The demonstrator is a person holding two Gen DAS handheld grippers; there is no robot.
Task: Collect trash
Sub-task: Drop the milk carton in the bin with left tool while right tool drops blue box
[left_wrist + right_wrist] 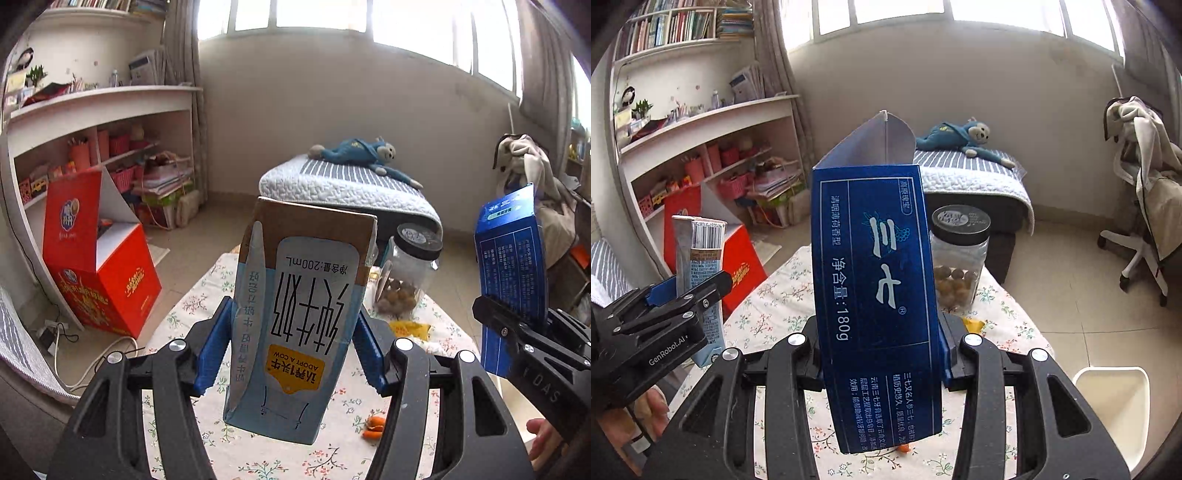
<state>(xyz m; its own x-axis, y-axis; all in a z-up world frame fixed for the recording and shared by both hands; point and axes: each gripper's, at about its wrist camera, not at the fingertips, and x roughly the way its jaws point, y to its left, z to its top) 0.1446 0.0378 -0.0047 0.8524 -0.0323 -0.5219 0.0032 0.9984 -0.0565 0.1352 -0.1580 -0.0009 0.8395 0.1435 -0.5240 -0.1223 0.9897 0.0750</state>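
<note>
Milk carton: the light blue carton (295,332) is being held upside down above the flowered surface (207,295), its brown end pointing up.
Left claw: the left claw (291,354) is clenching the milk carton, its blue pads (214,350) pressing on both sides.
Toothpaste box: the dark blue box (875,295) is standing upright in the air over the surface, its top flap (882,140) hanging open.
Right claw: the right claw (879,354) is gripping the toothpaste box by its lower half.
Jar: a clear jar (958,258) with a black lid is standing near the far edge of the surface, holding round brown things.
Scraps: a yellow wrapper (410,328) is lying in front of the jar; orange bits (373,428) are lying towards the near edge.
Bin: a white bin (1112,398) is sitting on the floor just off the right edge.
Red box: an open red box (103,266) is sitting on the floor off the left edge, against the shelves (99,110).
</note>
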